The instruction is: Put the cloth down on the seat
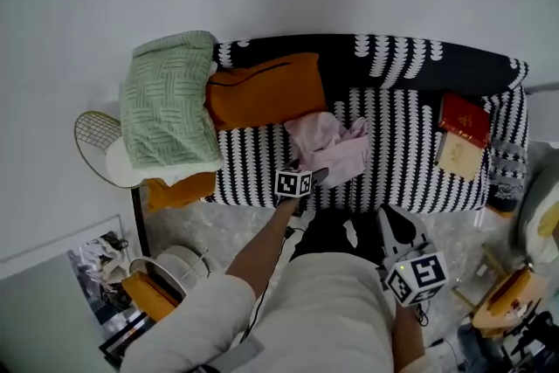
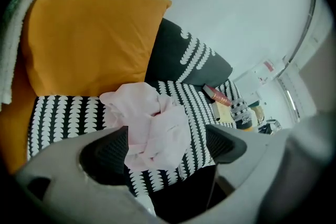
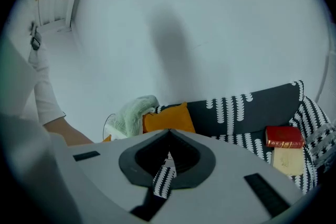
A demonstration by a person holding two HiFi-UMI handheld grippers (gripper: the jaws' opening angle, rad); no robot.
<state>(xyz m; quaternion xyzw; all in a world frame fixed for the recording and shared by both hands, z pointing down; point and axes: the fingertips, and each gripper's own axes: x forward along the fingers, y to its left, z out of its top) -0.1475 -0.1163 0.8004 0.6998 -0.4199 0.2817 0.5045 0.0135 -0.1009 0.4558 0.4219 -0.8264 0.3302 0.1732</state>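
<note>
A crumpled pink cloth (image 1: 328, 146) lies on the black-and-white patterned sofa seat (image 1: 402, 162), near its middle. My left gripper (image 1: 316, 176) is at the seat's front edge, just short of the cloth's near side. In the left gripper view the jaws of the left gripper (image 2: 165, 147) stand wide apart, and the pink cloth (image 2: 153, 124) rests on the seat between and beyond them, gripped by neither. My right gripper (image 1: 395, 218) is held back near my body, off the sofa. In its own view the right gripper (image 3: 168, 157) has its jaws together with nothing in them.
An orange cushion (image 1: 266, 90) leans on the backrest left of the cloth, beside a green knitted blanket (image 1: 170, 100) over the armrest. A red book (image 1: 465, 120) and a tan book (image 1: 458, 155) lie at the seat's right end. A wire side table (image 1: 94, 140) stands left of the sofa.
</note>
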